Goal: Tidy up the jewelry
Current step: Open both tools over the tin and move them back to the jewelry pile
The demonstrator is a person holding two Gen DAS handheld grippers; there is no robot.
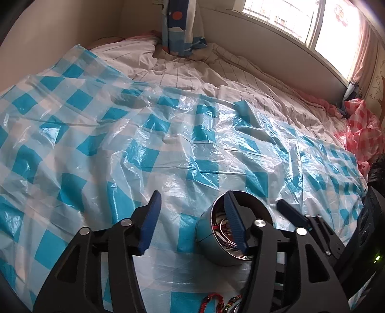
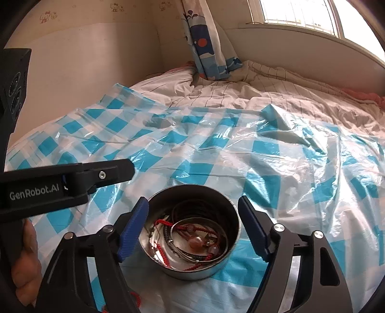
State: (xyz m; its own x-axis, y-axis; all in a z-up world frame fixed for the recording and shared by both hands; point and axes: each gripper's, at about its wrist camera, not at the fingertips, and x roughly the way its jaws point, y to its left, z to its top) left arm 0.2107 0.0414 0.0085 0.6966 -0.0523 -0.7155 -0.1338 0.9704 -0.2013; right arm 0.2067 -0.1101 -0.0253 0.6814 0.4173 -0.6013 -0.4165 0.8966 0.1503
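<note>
Left tongs (image 1: 192, 221): spread apart, gripping nothing.
Right tongs (image 2: 193, 231): parted wide astride the steel bowl (image 2: 234, 245), pads clear.
Bowl: held tangled bracelets (image 2: 192, 238), on the bed's checked plastic sheet (image 2: 276, 154).

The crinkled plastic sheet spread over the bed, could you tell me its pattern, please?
The crinkled plastic sheet has blue and white checks, clearest in the left wrist view.

Window (image 1: 284, 16) glare – corners dark, perhaps vignetted.
</note>
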